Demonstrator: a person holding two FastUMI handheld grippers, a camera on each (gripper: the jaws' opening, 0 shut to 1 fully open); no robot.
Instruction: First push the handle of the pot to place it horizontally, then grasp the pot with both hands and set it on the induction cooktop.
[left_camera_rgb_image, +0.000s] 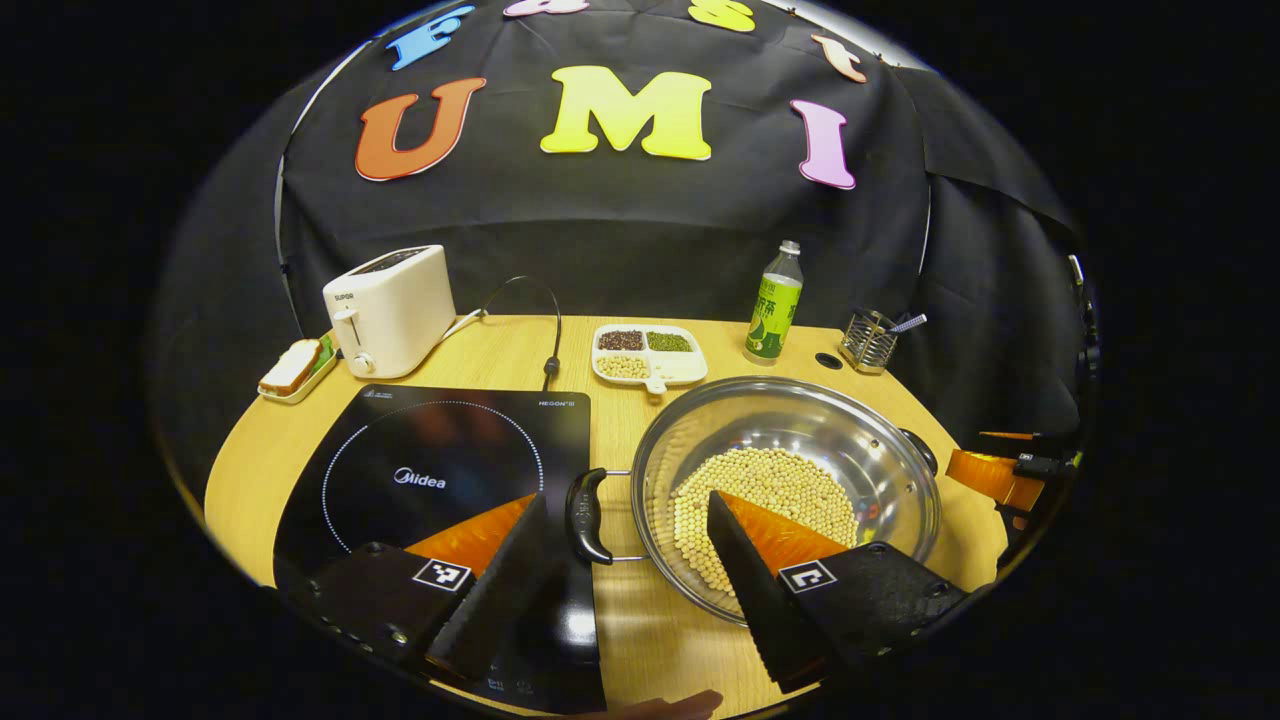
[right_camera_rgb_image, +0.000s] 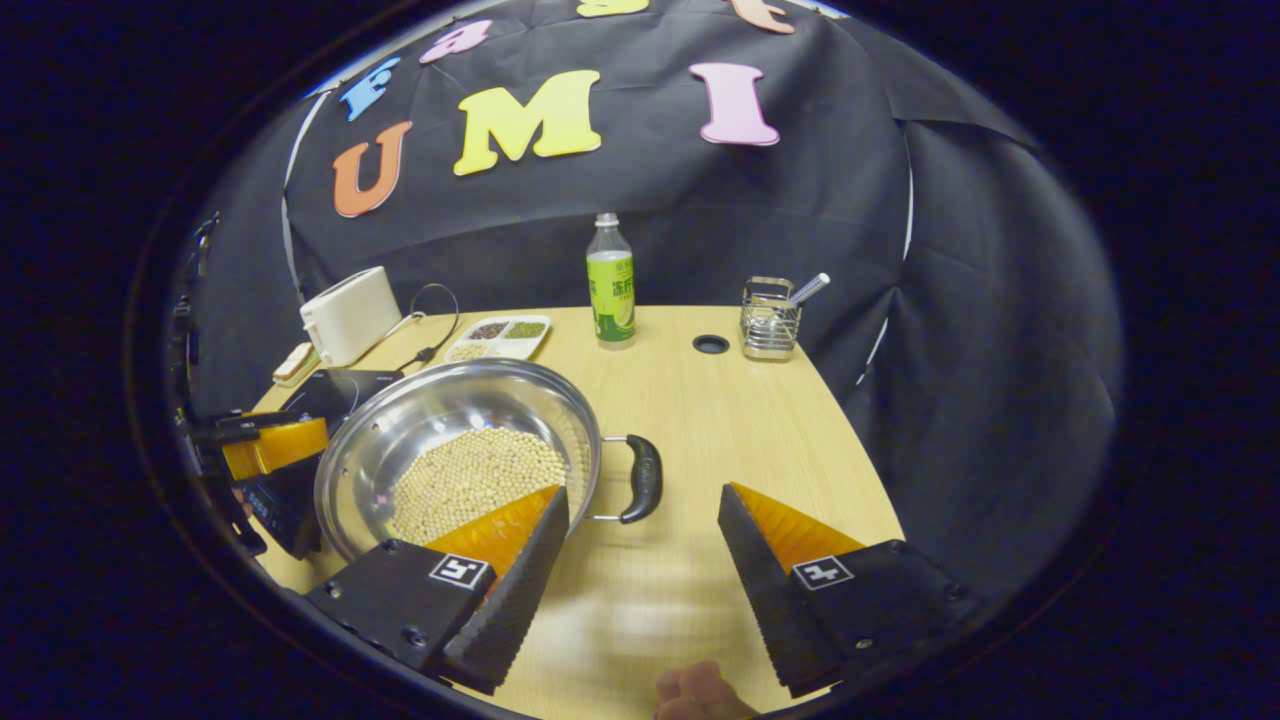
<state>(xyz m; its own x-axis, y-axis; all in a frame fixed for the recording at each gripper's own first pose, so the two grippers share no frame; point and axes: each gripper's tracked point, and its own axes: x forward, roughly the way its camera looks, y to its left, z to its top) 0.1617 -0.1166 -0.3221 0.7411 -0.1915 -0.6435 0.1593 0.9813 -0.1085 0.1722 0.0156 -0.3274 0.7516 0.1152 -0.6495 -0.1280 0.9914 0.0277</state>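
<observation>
The left claw (left_camera_rgb_image: 628, 545) is spread wide, pinching nothing; the pot's left handle (left_camera_rgb_image: 586, 515) stands in the gap between its fingers, nearer the left one, and whether it touches is hard to tell. The right claw (right_camera_rgb_image: 642, 535) is spread too, with the right handle (right_camera_rgb_image: 642, 478) just beyond its gap at frame centre. Both handles look to lie level, so the push seems done and the two-handed grasp is next, as I judge it.

The pot (left_camera_rgb_image: 900, 480) sits on the desk (right_camera_rgb_image: 720, 420), right of the cooktop (left_camera_rgb_image: 440, 470), its left handle reaching to the cooktop's edge. It holds a bed of pale beans (left_camera_rgb_image: 770, 490).

What could go wrong: the handles are slim loops on wire brackets, so a claw closing off-centre may slip or let the pot swing. Uneven lifting would tip the shallow pot and spill beans. The move is short, yet the pot must clear the cooktop's edge or it will catch. The cord (left_camera_rgb_image: 545, 330) and the bean tray (left_camera_rgb_image: 650, 355) lie close behind.

Hidden: the left claw's right finger covers part of the beans, the cooktop's near controls are cut off at the bottom, and in the right gripper view the other claw (right_camera_rgb_image: 270, 445) is squeezed against the left rim.
</observation>
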